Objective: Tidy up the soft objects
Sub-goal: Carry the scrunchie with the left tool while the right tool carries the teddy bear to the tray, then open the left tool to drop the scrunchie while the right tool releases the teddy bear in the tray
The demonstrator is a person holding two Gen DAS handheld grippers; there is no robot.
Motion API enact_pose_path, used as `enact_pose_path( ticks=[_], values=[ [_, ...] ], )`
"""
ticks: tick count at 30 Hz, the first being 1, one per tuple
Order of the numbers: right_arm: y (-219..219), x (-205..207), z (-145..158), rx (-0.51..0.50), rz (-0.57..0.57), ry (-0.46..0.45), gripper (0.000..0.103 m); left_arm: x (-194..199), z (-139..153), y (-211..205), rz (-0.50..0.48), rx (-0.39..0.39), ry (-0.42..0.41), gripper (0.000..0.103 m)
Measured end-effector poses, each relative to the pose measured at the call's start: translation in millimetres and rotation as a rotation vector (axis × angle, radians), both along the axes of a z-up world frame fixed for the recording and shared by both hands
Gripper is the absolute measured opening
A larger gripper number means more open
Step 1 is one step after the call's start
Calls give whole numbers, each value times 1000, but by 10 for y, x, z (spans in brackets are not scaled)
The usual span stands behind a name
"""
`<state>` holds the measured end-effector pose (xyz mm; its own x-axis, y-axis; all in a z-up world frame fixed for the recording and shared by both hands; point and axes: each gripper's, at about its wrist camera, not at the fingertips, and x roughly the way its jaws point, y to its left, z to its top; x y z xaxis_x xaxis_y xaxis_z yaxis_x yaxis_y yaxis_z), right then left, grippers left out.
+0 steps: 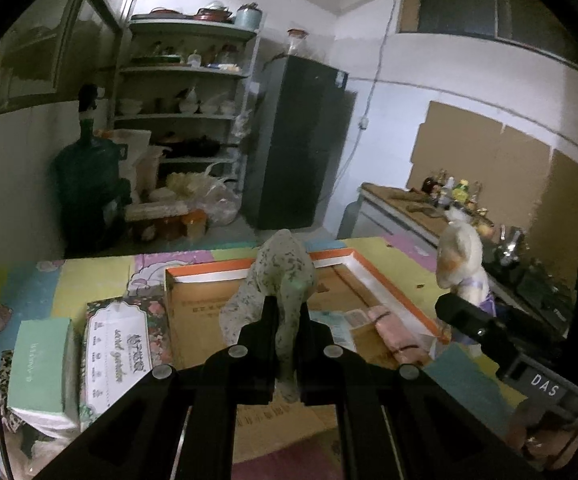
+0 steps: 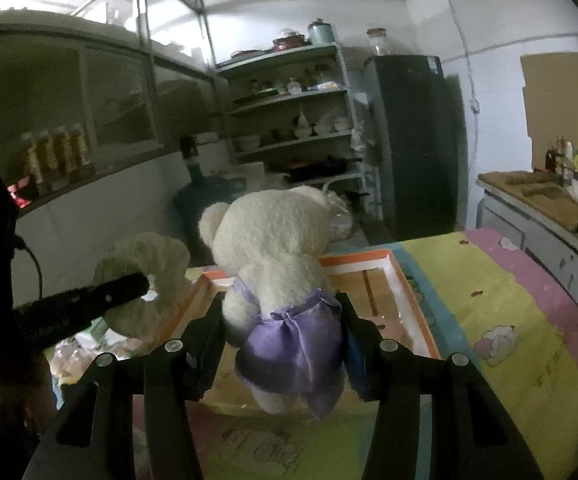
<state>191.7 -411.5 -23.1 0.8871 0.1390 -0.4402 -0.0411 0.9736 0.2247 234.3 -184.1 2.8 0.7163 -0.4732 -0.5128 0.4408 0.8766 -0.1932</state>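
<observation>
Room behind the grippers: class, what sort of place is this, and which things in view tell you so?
Probably a home kitchen or pantry: a shelf rack of bowls and pots, a dark fridge, and a counter with bottles.

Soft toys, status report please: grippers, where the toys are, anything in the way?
Left gripper shut on grey speckled plush, right gripper shut on white teddy. Both held above orange-rimmed box. Pink roll already inside; nothing blocking.
</observation>
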Motion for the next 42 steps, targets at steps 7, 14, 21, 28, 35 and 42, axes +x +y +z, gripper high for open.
enact_pose_path(
  ticks=[7, 14, 21, 28, 35, 42],
  values=[
    [-104, 375, -256, 32, -39, 99, 53, 243, -234, -133, 48, 67, 63, 8],
    [-126, 602, -459, 21, -55, 174, 53, 400, -452, -301, 77, 184, 100, 8],
    [-99, 753, -578, -13, -50, 224, 53, 435, -585, -409, 42, 200, 146, 8],
    [-80, 852, -708, -32, -52, 273, 53, 502, -659, -467, -2, 178, 209, 8],
    [-74, 885, -769, -26, -50, 301, 56, 571, -692, -471, -19, 157, 250, 12],
    [-85, 889, -778, -19, -48, 303, 57, 575, -696, -494, -36, 145, 257, 38]
  ],
)
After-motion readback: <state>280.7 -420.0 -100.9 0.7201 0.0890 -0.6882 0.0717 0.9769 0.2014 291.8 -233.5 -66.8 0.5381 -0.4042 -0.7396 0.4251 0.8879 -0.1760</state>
